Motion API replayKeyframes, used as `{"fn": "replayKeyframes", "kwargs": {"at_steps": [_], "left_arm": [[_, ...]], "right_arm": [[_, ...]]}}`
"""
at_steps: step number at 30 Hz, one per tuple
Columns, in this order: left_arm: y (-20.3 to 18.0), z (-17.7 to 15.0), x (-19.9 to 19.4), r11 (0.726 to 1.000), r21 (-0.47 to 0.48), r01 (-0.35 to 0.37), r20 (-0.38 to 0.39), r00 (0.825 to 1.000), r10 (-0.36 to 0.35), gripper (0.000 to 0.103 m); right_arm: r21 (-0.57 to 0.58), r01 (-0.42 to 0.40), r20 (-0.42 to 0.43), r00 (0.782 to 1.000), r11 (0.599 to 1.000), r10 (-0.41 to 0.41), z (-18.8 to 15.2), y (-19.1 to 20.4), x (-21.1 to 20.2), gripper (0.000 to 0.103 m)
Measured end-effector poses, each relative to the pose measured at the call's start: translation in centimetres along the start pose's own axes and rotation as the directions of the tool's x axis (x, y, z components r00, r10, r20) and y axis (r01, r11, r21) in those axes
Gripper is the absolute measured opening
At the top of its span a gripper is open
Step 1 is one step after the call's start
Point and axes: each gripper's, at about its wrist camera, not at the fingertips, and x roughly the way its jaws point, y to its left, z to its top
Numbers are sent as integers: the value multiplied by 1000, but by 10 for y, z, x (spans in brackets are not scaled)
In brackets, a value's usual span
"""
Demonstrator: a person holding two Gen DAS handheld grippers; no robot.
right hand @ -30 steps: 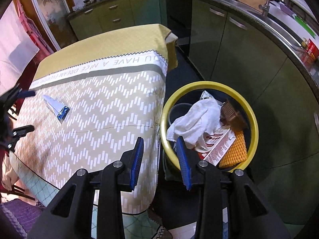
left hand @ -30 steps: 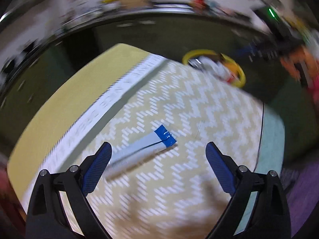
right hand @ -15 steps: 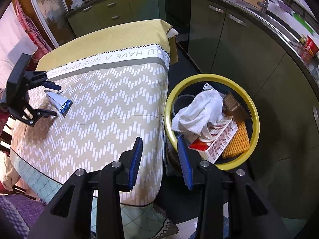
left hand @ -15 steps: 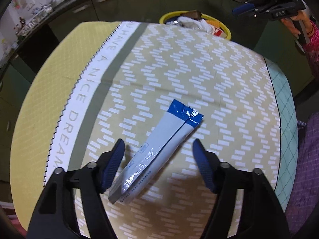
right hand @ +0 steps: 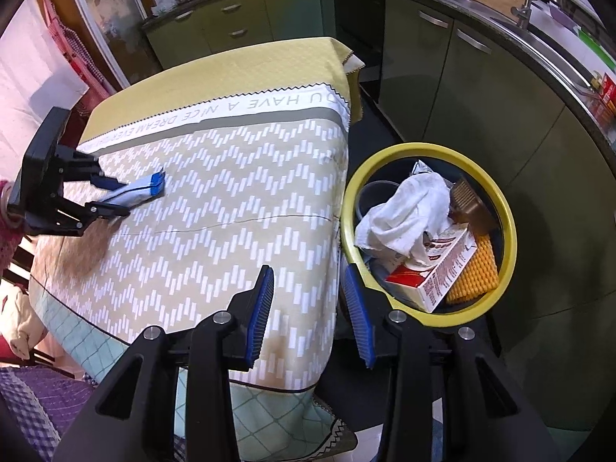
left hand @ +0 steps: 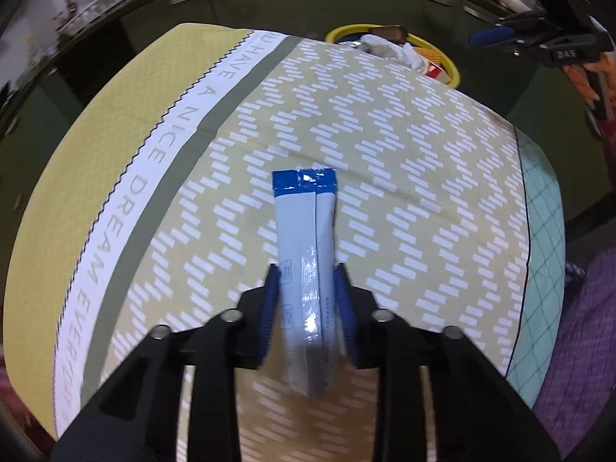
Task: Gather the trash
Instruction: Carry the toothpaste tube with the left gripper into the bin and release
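Closing our left hand-held gripper (left hand: 307,300) onto one wrapper (left hand: 306,254) on the desk (left hand: 423,177), we kept the right hand-held gripper (right hand: 308,308) released, beside one bin (right hand: 508,208).

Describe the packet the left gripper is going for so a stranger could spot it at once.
Find the table under the zigzag tablecloth. The long white sachet lies alone on it, its near end between the left gripper's blue pads. Its blue-banded far end marks it out.

Dim indoor light, fisheye-warped edges, slight blur
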Motion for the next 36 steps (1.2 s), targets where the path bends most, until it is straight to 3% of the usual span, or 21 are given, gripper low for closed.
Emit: {"fn": "replayKeyframes", "kwargs": {"at_steps": [5, 17, 26, 36], "left_arm": [[-29, -2, -4, 988, -20, -152, -4, 988, 152, 20], [-67, 2, -18, 955, -27, -294, 23, 955, 295, 17], [-102, 44, -30, 961, 21, -276, 82, 958, 273, 17], [-151, 169, -3, 987, 46, -155, 155, 977, 147, 17]], "right_arm": [[8, -13, 17, 1000, 1000, 13, -7, 0, -5, 39], [43, -24, 54, 998, 999, 21, -30, -9, -22, 38], [76, -17, 92, 996, 997, 10, -50, -25, -36, 38], [169, -9, 152, 988, 986, -17, -83, -71, -60, 38]]}}
